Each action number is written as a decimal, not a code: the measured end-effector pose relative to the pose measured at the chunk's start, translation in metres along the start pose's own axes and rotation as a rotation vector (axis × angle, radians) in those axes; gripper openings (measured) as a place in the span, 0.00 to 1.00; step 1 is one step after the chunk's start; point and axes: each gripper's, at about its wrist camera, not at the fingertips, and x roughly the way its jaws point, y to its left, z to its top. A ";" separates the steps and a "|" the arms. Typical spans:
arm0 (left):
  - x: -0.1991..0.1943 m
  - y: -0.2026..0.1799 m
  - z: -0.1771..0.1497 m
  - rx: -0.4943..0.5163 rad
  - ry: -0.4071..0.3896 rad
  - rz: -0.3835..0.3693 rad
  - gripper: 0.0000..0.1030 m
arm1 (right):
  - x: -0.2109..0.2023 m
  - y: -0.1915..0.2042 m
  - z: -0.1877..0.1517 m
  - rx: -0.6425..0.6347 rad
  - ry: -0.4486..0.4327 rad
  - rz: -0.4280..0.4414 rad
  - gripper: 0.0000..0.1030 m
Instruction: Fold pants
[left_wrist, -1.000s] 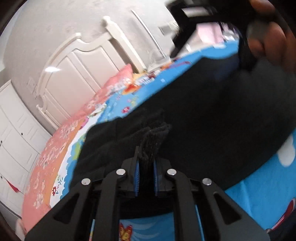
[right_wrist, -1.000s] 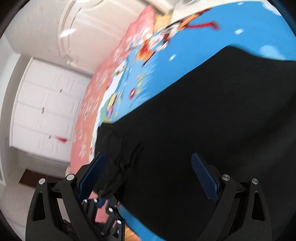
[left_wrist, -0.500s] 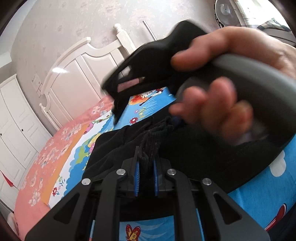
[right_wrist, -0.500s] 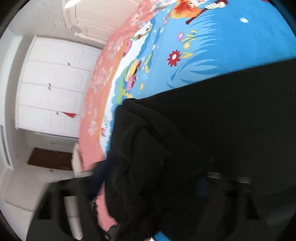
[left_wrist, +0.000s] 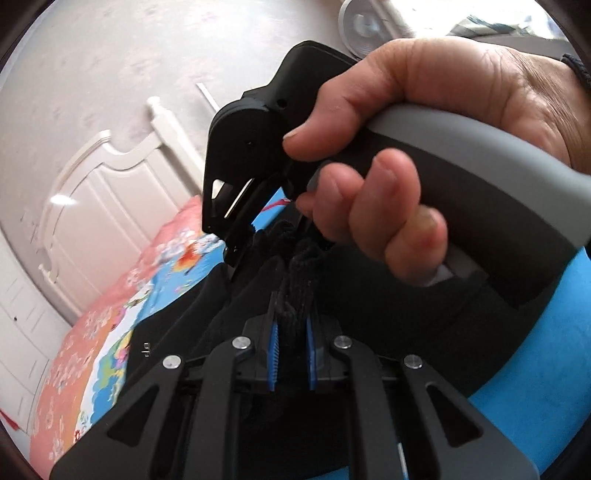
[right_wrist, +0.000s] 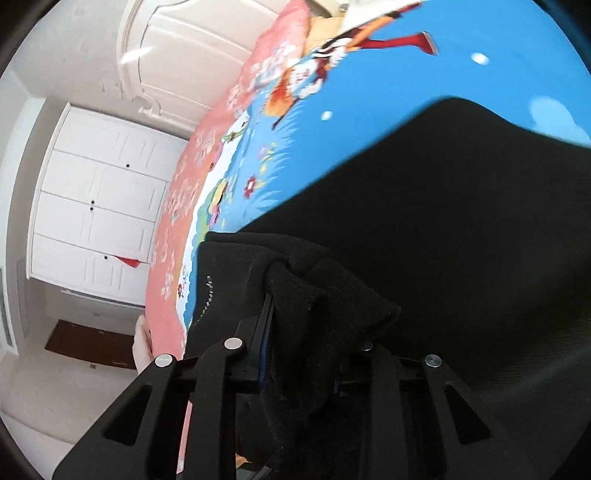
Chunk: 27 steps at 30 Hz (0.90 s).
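Black pants (right_wrist: 461, 221) lie spread on a bed with a blue cartoon sheet (right_wrist: 369, 74). My left gripper (left_wrist: 291, 325) is shut on a bunched ribbed edge of the pants (left_wrist: 299, 280). My right gripper (right_wrist: 303, 332) is shut on a thick fold of the same ribbed edge (right_wrist: 325, 295), which covers its right finger. In the left wrist view the right gripper's black body (left_wrist: 255, 155) and the hand holding it (left_wrist: 388, 155) sit just beyond my left fingers, over the same bunch of fabric.
A white headboard (left_wrist: 110, 192) stands at the bed's far end. A pink floral border (right_wrist: 192, 192) runs along the bed's edge. White wardrobe doors (right_wrist: 92, 214) and a floor lie beyond it. A fan (left_wrist: 362, 22) shows at the top.
My right gripper was open over the pants, moved to the bunched edge beside my left gripper and closed on it. My left gripper kept its hold throughout.
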 end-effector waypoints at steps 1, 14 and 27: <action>0.003 -0.004 0.001 0.008 0.005 -0.001 0.11 | -0.002 -0.003 0.000 0.007 0.000 0.010 0.24; 0.025 -0.012 0.001 -0.034 0.044 -0.073 0.29 | -0.007 -0.010 -0.007 -0.124 -0.056 -0.126 0.22; -0.076 0.153 -0.097 -0.704 -0.018 0.067 0.31 | -0.071 0.098 -0.054 -0.522 -0.427 -0.521 0.85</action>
